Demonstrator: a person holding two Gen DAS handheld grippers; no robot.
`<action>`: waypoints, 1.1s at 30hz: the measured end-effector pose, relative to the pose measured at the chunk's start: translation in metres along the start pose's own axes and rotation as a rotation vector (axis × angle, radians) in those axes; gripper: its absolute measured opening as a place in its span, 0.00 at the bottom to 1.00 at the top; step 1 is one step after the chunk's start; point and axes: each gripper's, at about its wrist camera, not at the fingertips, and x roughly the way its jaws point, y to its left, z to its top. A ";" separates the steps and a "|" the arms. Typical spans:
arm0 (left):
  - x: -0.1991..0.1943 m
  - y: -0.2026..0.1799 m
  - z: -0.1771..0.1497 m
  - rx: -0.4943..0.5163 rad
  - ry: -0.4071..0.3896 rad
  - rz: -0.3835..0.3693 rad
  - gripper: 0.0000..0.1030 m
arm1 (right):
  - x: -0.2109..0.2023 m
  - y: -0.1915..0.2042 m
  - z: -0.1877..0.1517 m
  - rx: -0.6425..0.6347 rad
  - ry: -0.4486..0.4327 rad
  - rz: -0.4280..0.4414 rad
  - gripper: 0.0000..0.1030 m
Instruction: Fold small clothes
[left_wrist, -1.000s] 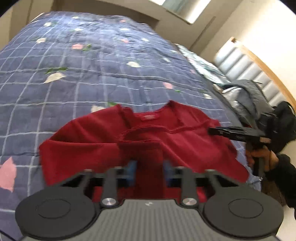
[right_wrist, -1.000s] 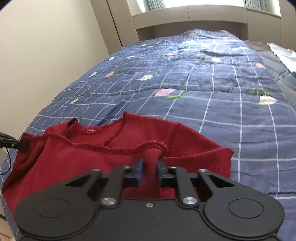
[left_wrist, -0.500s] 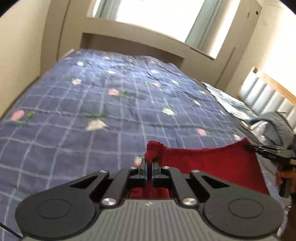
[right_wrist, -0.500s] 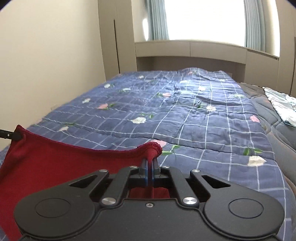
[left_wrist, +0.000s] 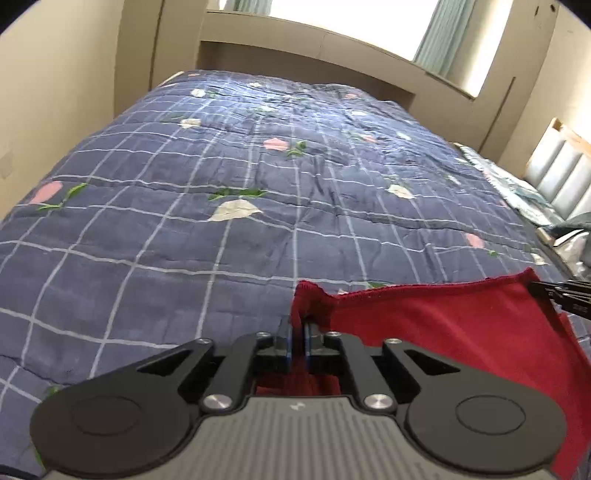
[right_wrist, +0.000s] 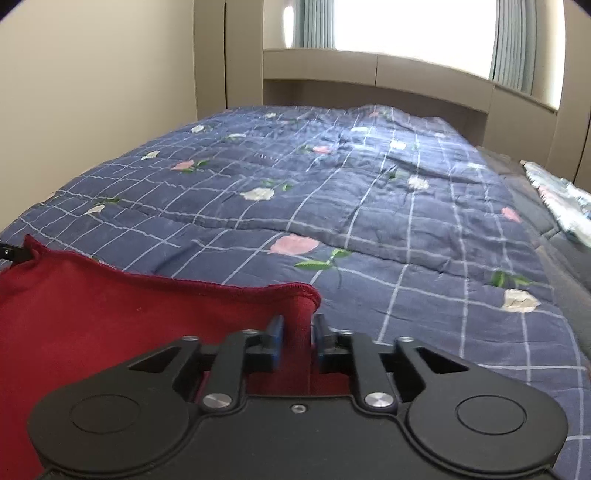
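**Red hem up off the quilt, stretched between both grippers**

Nearest first: left gripper (left_wrist: 296, 341) clamped tight on one corner of the red garment (left_wrist: 443, 325), cloth bunched above its fingertips. Right gripper (right_wrist: 297, 341) pinching the opposite corner, blue pads (right_wrist: 275, 332) set a little wider round a thicker fold. Between the two, a taut red edge. A second ago: garment flat, neckline and tag showing, fingers apart. Now lifted and spread, probably ready to carry forward for a fold. Beyond the fingers, blue checked quilt (left_wrist: 258, 184), then the window. No readable writing anywhere now; neck tag out of sight.
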 end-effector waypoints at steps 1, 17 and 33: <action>-0.002 -0.001 0.000 -0.004 -0.001 0.023 0.22 | -0.005 0.002 -0.001 -0.013 -0.009 -0.005 0.42; -0.055 -0.065 -0.081 0.184 -0.184 0.423 0.99 | -0.095 0.055 -0.104 -0.198 -0.092 -0.319 0.99; -0.059 -0.017 -0.128 -0.150 -0.217 0.336 1.00 | -0.098 0.047 -0.144 -0.172 -0.167 -0.406 0.99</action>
